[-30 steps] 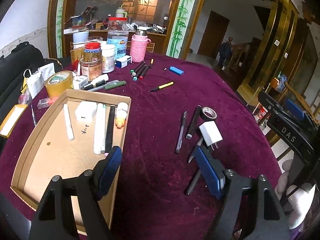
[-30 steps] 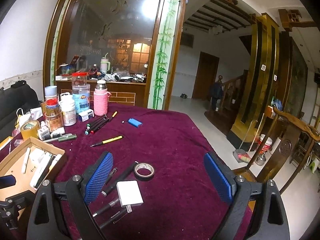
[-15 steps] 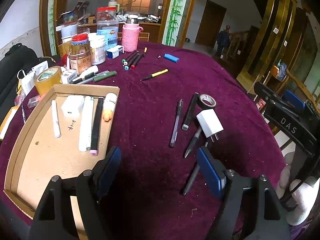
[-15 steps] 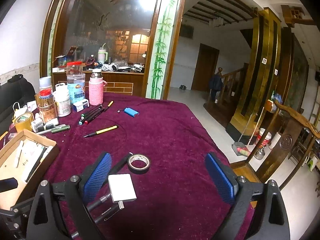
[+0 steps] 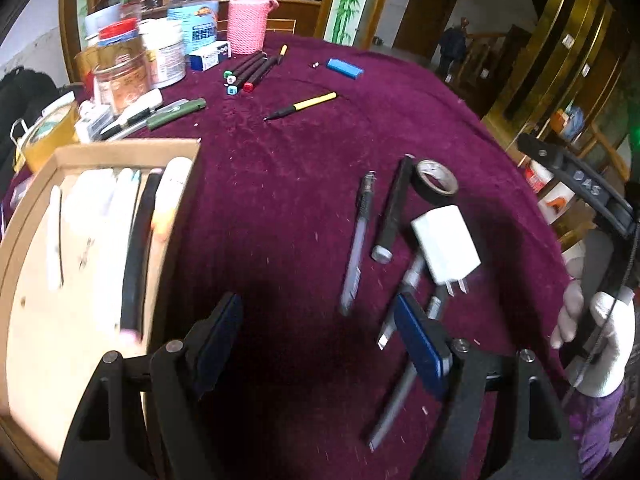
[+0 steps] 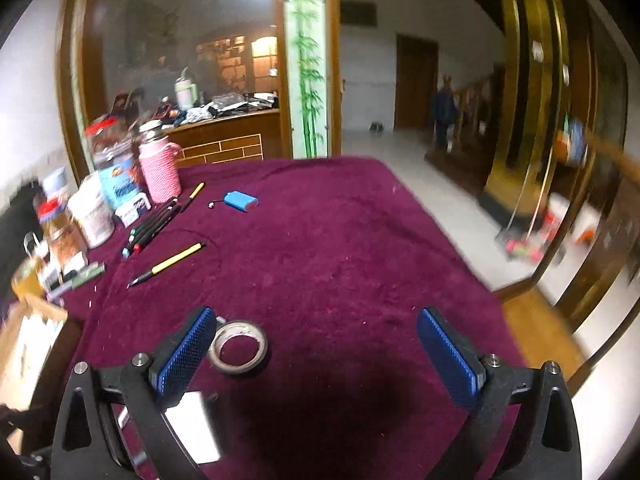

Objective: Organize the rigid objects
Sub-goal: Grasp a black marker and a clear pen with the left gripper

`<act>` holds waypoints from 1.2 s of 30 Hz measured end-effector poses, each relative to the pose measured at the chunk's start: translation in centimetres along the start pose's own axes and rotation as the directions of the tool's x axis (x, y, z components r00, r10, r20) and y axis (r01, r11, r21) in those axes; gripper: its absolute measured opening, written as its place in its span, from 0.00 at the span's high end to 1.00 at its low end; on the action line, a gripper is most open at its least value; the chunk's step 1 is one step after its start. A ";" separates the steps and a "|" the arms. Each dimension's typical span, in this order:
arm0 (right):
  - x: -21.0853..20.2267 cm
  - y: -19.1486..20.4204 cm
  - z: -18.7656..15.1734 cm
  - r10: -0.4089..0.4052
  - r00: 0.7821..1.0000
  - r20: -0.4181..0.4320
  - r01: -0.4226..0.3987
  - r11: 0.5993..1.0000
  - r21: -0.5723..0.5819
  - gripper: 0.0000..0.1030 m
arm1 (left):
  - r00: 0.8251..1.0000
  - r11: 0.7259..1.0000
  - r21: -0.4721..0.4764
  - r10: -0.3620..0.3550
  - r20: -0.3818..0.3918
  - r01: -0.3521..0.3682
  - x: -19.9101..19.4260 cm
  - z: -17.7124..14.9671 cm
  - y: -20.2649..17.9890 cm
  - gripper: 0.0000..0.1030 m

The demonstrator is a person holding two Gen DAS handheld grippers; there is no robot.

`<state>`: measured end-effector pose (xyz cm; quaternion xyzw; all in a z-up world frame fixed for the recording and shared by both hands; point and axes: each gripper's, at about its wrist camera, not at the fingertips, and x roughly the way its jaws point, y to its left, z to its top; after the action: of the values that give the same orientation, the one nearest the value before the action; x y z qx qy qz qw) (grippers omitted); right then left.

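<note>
My left gripper (image 5: 320,340) hangs open over bare maroon cloth, just right of the cardboard tray (image 5: 128,147), which holds several pens and white pieces. A grey pen (image 5: 400,380) lies under its right finger. Ahead of that finger lie a white charger (image 5: 444,244), a clear pen (image 5: 358,240), a black pen (image 5: 394,208) and a tape roll (image 5: 434,180). My right gripper (image 6: 318,354) is low over the table and its jaws are opening. The tape roll (image 6: 239,347) lies between them beside the left pad (image 6: 186,352), not pressed. The charger (image 6: 194,426) sits below that finger.
Farther back lie a yellow pen (image 6: 172,262), a bunch of markers (image 5: 250,70) and a blue lighter (image 6: 240,201). Jars (image 5: 120,72) and a pink flask (image 5: 246,20) crowd the far left. A gloved hand (image 5: 600,344) is at the table's right edge.
Both grippers have come forward and down toward the table. The right gripper's jaws have spread wider, and the tape roll now lies between them.
</note>
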<state>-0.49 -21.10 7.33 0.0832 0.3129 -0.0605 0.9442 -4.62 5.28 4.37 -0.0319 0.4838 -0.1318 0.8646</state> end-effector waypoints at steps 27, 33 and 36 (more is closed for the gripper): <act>2.8 -0.5 -1.6 0.048 0.992 -0.117 -0.042 0.998 0.048 0.02 | 0.996 0.970 0.234 0.078 -0.039 -0.066 6.8 3.7 -4.4 0.81; 3.1 -0.4 -1.7 0.056 0.989 -0.134 -0.050 0.998 0.046 0.02 | 0.997 0.987 0.162 0.001 -0.080 0.012 4.7 1.5 -2.8 0.81; 3.1 -0.2 -1.7 0.064 0.988 -0.140 -0.058 0.997 0.044 0.02 | 0.995 0.985 0.169 0.000 -0.096 0.016 4.6 1.0 -3.0 0.80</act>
<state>0.98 -21.16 4.07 0.1156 0.3750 -0.0317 0.9193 -2.08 1.15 1.62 0.0462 0.5117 -0.1773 0.8394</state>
